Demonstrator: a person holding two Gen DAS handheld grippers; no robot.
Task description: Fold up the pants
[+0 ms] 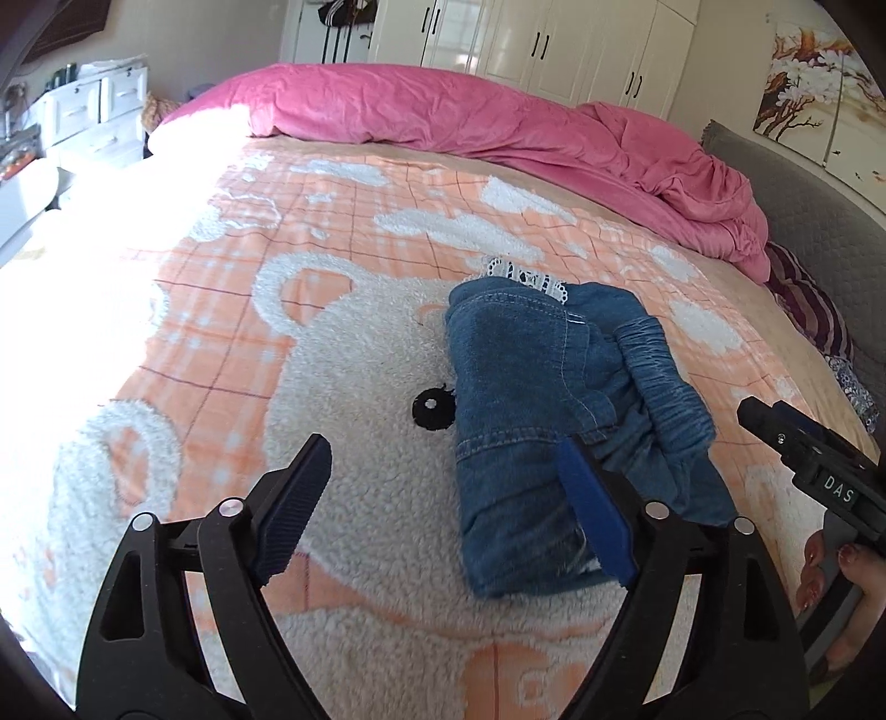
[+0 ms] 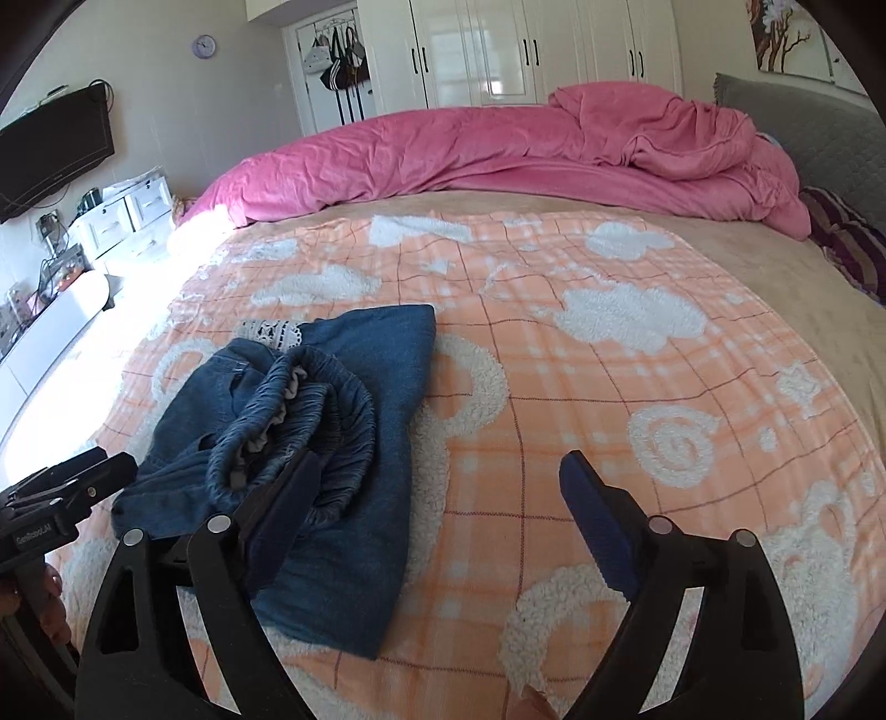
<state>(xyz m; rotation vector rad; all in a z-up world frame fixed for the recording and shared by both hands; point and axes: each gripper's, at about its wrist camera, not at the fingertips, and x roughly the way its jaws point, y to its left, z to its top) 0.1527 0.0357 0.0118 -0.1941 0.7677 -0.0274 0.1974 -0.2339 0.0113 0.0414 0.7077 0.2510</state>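
Note:
Blue denim pants (image 1: 531, 399) lie in a folded bundle on the orange plaid bear blanket (image 1: 221, 310), with the gathered elastic waistband (image 1: 664, 376) on top and white lace trim (image 1: 526, 274) at the far end. My left gripper (image 1: 443, 482) is open and empty, its right finger over the near edge of the pants. In the right wrist view the pants (image 2: 354, 432) lie at the left. My right gripper (image 2: 443, 498) is open and empty, its left finger over the waistband (image 2: 326, 421). The right gripper's body shows in the left wrist view (image 1: 808, 454).
A crumpled pink duvet (image 1: 498, 127) lies along the far side of the bed, by a grey headboard (image 1: 803, 221) and a striped pillow (image 2: 853, 243). White wardrobes (image 2: 526, 50) stand behind. White drawers (image 1: 94, 116) stand at the left.

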